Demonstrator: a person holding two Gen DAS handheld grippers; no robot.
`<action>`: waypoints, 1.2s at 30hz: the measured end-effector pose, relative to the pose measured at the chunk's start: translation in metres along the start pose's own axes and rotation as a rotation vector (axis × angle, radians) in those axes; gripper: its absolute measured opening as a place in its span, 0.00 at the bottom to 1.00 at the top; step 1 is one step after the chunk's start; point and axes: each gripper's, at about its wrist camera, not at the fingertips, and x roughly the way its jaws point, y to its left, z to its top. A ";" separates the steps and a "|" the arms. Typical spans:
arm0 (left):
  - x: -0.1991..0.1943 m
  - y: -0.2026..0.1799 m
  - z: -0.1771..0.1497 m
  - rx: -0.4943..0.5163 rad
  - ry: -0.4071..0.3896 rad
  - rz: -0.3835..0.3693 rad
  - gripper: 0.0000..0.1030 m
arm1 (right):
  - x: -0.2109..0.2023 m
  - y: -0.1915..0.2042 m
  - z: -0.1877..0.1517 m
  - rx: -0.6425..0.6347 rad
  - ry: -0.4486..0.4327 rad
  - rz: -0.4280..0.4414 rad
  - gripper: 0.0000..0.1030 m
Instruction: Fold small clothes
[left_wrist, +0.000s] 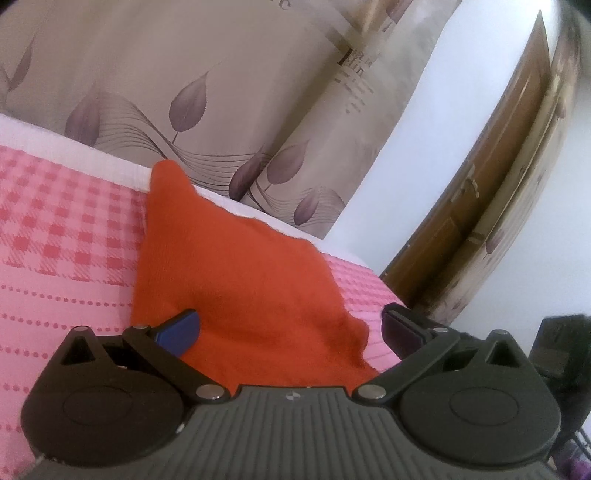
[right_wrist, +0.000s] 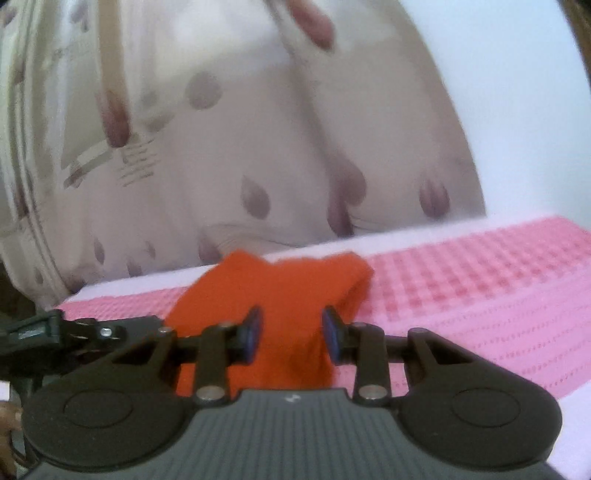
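- Orange garment (left_wrist: 236, 280): lies bunched on the pink checked cover (left_wrist: 66, 236), reaching its far white edge.
- My left gripper (left_wrist: 291, 332): jaws spread wide over the near hem, gripping nothing.
- My right gripper (right_wrist: 291, 336): jaws part-closed astride a raised fold; can't tell if the pads bite.
- Risk: a shallow pinch slips on lifting, or grabs both layers and drags the garment off the far edge.

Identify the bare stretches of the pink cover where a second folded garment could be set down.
Free: the pink checked cover between the orange cloth and the white edge strip, and the stretch right of the cloth in the right wrist view. Crowded: around the cloth, where both grippers sit.
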 end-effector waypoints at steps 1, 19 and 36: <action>-0.001 0.000 0.000 0.002 -0.001 0.001 1.00 | 0.005 0.002 0.001 -0.012 0.021 0.010 0.33; 0.001 -0.003 -0.002 0.038 0.000 0.028 1.00 | 0.042 -0.002 -0.016 -0.025 0.266 -0.043 0.58; -0.007 0.090 0.058 -0.257 0.149 -0.076 0.98 | 0.067 -0.055 0.010 0.204 0.340 0.161 0.84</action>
